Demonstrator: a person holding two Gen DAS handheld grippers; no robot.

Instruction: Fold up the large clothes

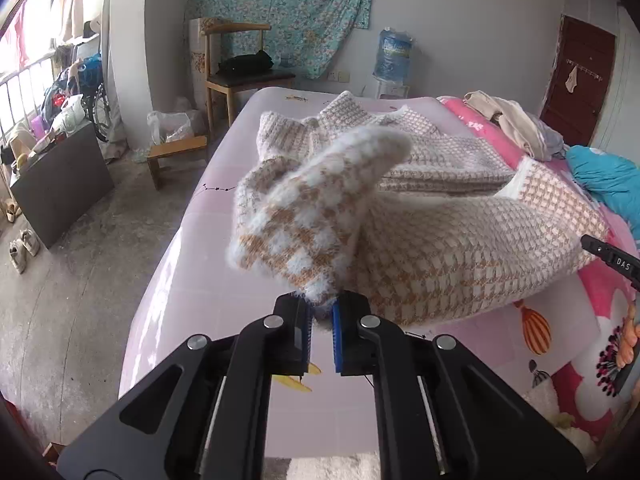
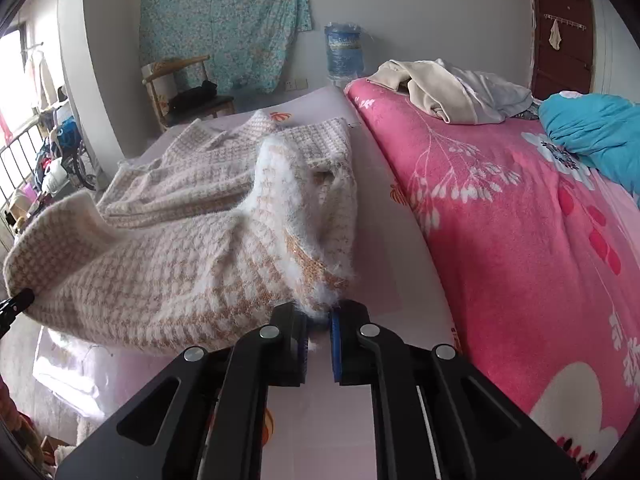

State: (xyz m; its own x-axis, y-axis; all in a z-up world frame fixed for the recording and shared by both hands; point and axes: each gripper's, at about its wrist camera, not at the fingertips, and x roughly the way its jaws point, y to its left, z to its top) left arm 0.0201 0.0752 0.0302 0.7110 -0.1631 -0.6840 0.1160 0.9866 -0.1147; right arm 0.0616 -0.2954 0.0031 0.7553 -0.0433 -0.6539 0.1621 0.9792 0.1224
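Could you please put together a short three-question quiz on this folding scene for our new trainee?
1. True or false: both grippers are shut on the sweater.
2. What lies on the pink floral blanket nearest the door?
A. a heap of pale clothes
B. a pair of shoes
C. a water bottle
3. Fill in: the far part of the sweater rests on the ____ sheet.

Key:
1. True: the left gripper and the right gripper each pinch a near edge of the knit.
2. A, the heap of pale clothes.
3. Pale pink, the sheet covering the bed.
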